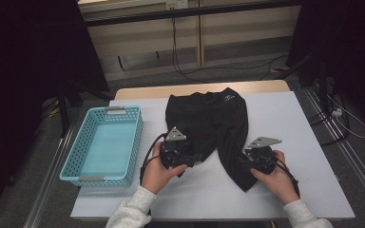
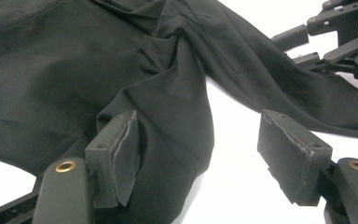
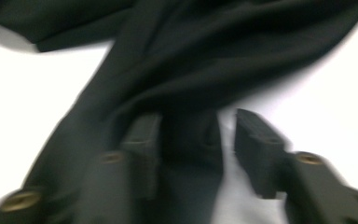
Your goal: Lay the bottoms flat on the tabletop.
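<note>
A: How are the fingers?
B: Left gripper (image 2: pixel 200 158) fingers stand apart, cloth between, not pinched. Right gripper (image 3: pixel 196 149) fingers straddle a leg end, unpressed.
A: And the hands?
B: Both low. The black shorts (image 1: pixel 209 123) lie wrinkled on the desk (image 1: pixel 304 142).

- A black, smooth stretch-fabric garment (image 1: pixel 209 123) lies spread on the white table, waistband at the far edge.
- Its two legs splay toward the near side, creased at the crotch.

free: bare table (image 1: pixel 304 142) right | obstacle: basket (image 1: pixel 105 145) left, seemingly empty
</note>
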